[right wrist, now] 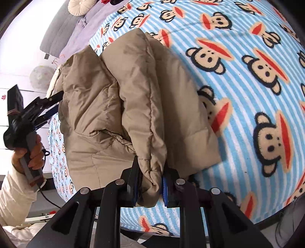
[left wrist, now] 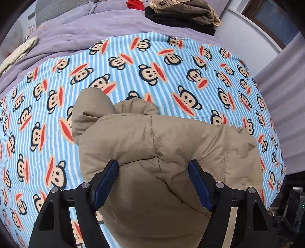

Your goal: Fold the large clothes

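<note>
We see a tan padded jacket (left wrist: 164, 152) bunched in a thick bundle on a bed spread with a blue-and-white striped blanket (left wrist: 171, 72) printed with monkey faces. In the left wrist view, the left gripper (left wrist: 153, 171) stands with its jaws wide, the blue pads (left wrist: 106, 183) set on either side of a puffy fold of the jacket; the left pad lies against the fabric while the right pad looks just clear of it, so we cannot tell whether this fold is truly pinched. In the right wrist view, the right gripper (right wrist: 150, 183) is clenched on a rolled, stitched edge of the jacket, the fabric squeezed between its two pads. The same view shows the left gripper at the far left edge, held by a hand (right wrist: 31, 152) in a cream sleeve (right wrist: 13, 200), with its tips meeting the jacket's side. Beyond the blanket lies a lavender quilt (left wrist: 80, 24), and on it a pile of folded clothes (left wrist: 183, 13), brown above black, and a small red item (left wrist: 135, 4).
</note>
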`<state>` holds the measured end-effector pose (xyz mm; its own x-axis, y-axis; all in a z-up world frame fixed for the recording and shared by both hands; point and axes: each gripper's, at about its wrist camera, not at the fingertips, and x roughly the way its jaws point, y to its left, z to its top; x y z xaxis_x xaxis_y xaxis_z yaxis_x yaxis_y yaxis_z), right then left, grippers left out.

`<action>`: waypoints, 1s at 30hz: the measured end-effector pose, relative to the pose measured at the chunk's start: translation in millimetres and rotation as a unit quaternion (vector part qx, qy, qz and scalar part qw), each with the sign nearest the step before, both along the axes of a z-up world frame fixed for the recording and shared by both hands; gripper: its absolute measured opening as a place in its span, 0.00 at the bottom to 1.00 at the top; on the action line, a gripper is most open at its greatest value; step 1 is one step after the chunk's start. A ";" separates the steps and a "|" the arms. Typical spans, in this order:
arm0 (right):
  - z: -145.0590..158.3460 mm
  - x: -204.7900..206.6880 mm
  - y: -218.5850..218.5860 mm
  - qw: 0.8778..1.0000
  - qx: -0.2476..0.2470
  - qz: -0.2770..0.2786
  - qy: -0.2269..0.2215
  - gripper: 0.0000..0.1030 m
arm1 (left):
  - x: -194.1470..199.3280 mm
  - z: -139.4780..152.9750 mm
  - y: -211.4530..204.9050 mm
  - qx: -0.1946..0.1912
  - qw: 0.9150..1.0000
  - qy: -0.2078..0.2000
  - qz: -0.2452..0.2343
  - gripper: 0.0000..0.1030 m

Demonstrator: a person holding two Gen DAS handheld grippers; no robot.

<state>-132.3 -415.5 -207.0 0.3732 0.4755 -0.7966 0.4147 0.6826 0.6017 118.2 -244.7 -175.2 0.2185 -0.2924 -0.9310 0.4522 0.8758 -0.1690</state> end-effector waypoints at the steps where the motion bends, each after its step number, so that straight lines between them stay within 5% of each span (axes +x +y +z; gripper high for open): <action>1: -2.9 -0.4 0.2 1.000 -0.006 0.002 0.003 0.20 | -0.4 -5.3 -15.4 0.012 1.000 -0.006 -0.011 0.74; 4: -15.4 -4.8 -5.5 1.000 -0.020 -0.004 0.012 0.20 | -2.5 -20.4 -56.9 0.043 0.998 -0.018 -0.036 0.74; 10: -36.4 -25.1 -31.6 0.998 0.035 -0.049 0.031 0.21 | -7.8 -28.5 -89.2 0.078 0.996 -0.027 -0.045 0.74; 17: 33.2 -43.1 -69.6 0.996 -0.030 -0.067 -0.047 0.22 | -6.8 -26.5 -81.4 0.076 0.996 -0.021 -0.030 0.74; 22: 56.8 -10.0 -56.1 0.995 -0.025 0.002 -0.095 0.22 | -10.8 -26.0 -82.3 0.084 0.996 -0.029 -0.027 0.74; 27: 24.6 15.5 4.5 0.993 -0.066 0.093 -0.022 0.22 | -13.8 -14.1 -72.2 0.078 0.996 -0.028 -0.019 0.74; 30: 4.8 12.7 13.6 0.992 -0.069 0.102 -0.001 0.21 | -22.6 7.2 -54.8 0.055 0.998 -0.025 -0.015 0.74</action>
